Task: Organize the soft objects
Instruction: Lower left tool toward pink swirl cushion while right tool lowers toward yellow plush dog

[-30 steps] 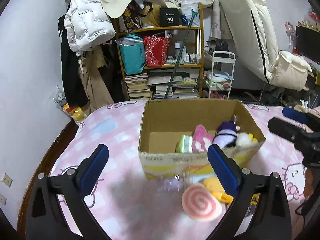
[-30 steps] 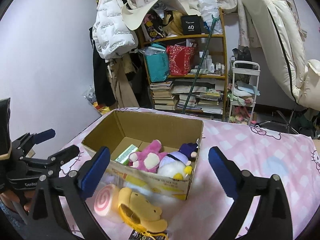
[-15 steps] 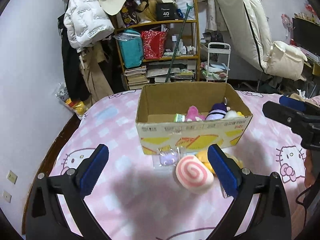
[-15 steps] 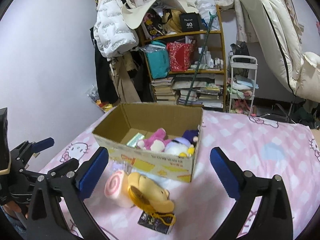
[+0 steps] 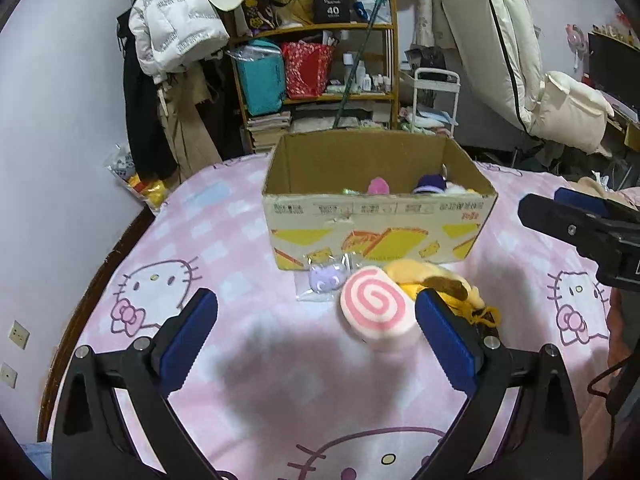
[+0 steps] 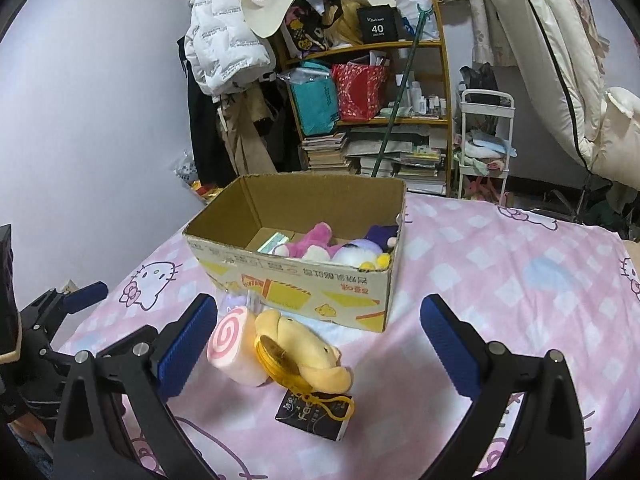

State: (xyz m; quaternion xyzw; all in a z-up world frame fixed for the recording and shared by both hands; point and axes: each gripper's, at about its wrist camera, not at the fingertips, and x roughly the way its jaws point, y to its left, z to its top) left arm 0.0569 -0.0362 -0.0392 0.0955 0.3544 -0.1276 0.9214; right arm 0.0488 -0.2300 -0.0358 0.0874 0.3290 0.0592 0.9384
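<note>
Pink cat-print bedsheet [image 5: 248, 364] under cardboard box [image 6: 320, 280]; swirl plush [image 5: 376, 312] just beside it. Cluttered shelf [image 6: 384, 112] behind. Left hand-held gripper [image 5: 316, 332] spread wide, holding nothing; right hand-held gripper [image 6: 318, 336] likewise. Small purple packet [image 5: 326, 278], contents probably plush.

we see an open cardboard box [image 6: 298, 280] holding pink [image 6: 314, 240] and purple [image 6: 366, 246] plushies, a pink swirl roll cushion [image 5: 376, 314] and yellow plush [image 6: 304, 354] touching, lying just before it, a small bagged purple toy [image 5: 326, 280] beside them

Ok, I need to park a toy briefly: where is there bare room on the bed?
Bare sheet lies right of the cardboard box and left of it. Crowded in front: swirl plush, yellow plush, bagged purple toy.
</note>
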